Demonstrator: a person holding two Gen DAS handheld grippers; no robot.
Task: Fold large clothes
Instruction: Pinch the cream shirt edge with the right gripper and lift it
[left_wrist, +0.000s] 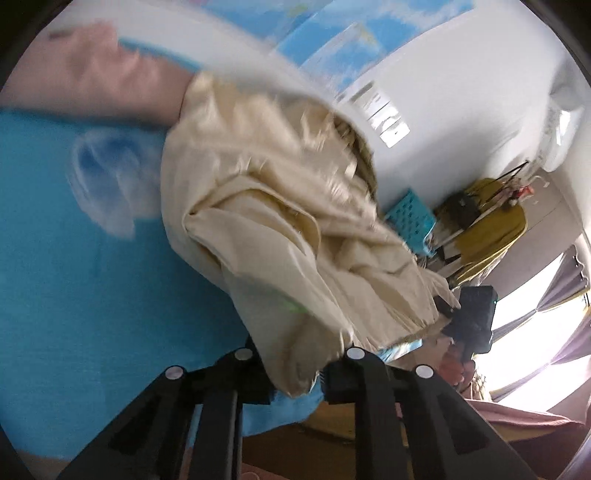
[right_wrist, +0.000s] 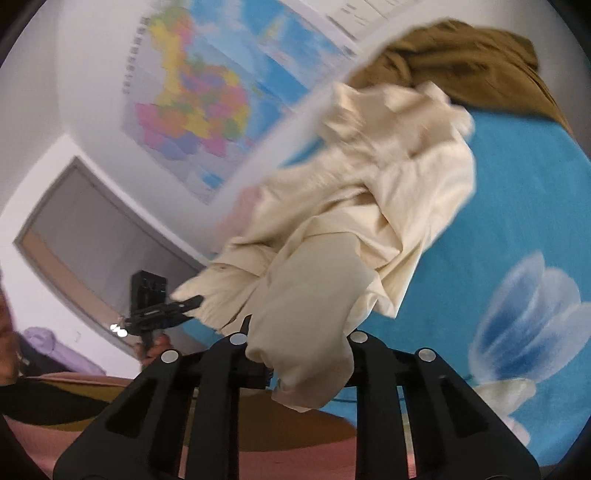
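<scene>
Over the blue bedsheet: cream garment bunched, lifted at its near edge. Left gripper clamped on one corner, right gripper on another. Brown garment far right.

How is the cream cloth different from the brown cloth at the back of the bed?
The cream cloth is pale; the brown cloth is dark. The cream cloth is pinched by the left gripper and the right gripper and partly lifted off the blue sheet; the brown cloth lies untouched in a heap. The cream cloth is close; the brown one is by the wall. Both are crumpled, not folded.
</scene>
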